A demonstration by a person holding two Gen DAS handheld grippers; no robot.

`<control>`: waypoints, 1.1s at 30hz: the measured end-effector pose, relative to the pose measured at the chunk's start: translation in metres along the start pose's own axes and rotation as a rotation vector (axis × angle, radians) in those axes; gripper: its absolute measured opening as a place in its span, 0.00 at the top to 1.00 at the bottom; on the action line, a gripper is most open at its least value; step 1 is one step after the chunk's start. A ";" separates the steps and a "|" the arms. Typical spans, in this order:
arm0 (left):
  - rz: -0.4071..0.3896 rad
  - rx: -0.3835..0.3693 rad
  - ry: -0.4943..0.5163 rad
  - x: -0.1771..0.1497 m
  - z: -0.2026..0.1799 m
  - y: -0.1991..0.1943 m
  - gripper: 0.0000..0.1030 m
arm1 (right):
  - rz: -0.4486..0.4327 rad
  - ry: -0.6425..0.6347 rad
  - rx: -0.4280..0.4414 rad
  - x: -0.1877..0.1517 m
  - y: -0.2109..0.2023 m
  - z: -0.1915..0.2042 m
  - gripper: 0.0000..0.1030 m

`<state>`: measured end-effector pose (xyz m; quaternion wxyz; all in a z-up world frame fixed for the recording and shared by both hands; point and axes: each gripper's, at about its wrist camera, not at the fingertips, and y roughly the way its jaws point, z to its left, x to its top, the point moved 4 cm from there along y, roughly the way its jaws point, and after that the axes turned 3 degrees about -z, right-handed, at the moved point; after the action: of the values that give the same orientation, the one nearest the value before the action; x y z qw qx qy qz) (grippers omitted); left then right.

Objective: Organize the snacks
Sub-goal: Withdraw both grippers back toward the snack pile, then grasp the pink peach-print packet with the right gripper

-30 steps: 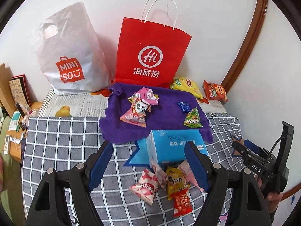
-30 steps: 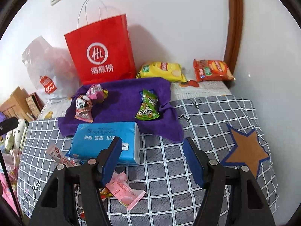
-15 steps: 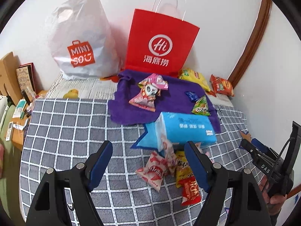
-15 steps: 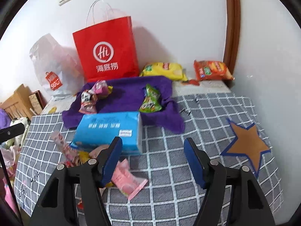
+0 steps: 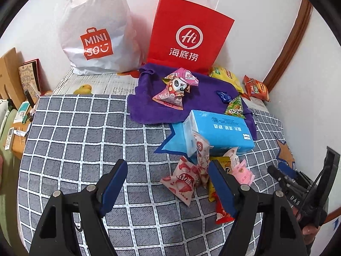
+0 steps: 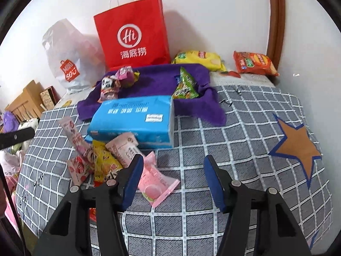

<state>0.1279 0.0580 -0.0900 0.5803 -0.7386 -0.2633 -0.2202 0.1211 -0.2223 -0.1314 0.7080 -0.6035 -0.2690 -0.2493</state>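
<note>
Where they pile beside the blue tissue pack (image 6: 136, 119), snack packets (image 6: 102, 162) look crinkled.

we count two big bags: one red paper bag (image 5: 189, 36) and one white plastic bag (image 5: 96, 32). we see one blue tissue pack (image 6: 134, 119), one purple cloth (image 5: 191, 104), and two chip bags, one yellow (image 6: 198, 59), one orange (image 6: 253, 63).
</note>
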 end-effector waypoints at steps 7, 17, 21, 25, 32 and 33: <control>0.019 0.008 -0.016 -0.003 0.010 0.008 0.26 | 0.064 -0.054 0.026 -0.016 0.022 0.013 0.43; 0.052 0.008 -0.025 -0.005 0.020 0.022 0.26 | 0.104 -0.131 0.030 -0.021 0.046 0.030 0.43; 0.055 0.002 -0.022 -0.004 0.020 0.025 0.26 | 0.121 -0.158 0.034 -0.021 0.056 0.036 0.43; 0.059 -0.002 -0.019 -0.003 0.021 0.027 0.26 | 0.142 -0.182 0.031 -0.023 0.065 0.041 0.42; 0.073 0.000 -0.005 -0.005 0.018 0.033 0.26 | 0.134 -0.219 0.002 -0.026 0.069 0.041 0.55; 0.076 0.001 -0.002 -0.006 0.017 0.035 0.26 | 0.128 -0.212 0.009 -0.025 0.067 0.039 0.55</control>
<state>0.1461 0.0676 -0.1235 0.5882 -0.7481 -0.2355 -0.1973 0.1454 -0.1731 -0.1916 0.6927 -0.6393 -0.3043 -0.1370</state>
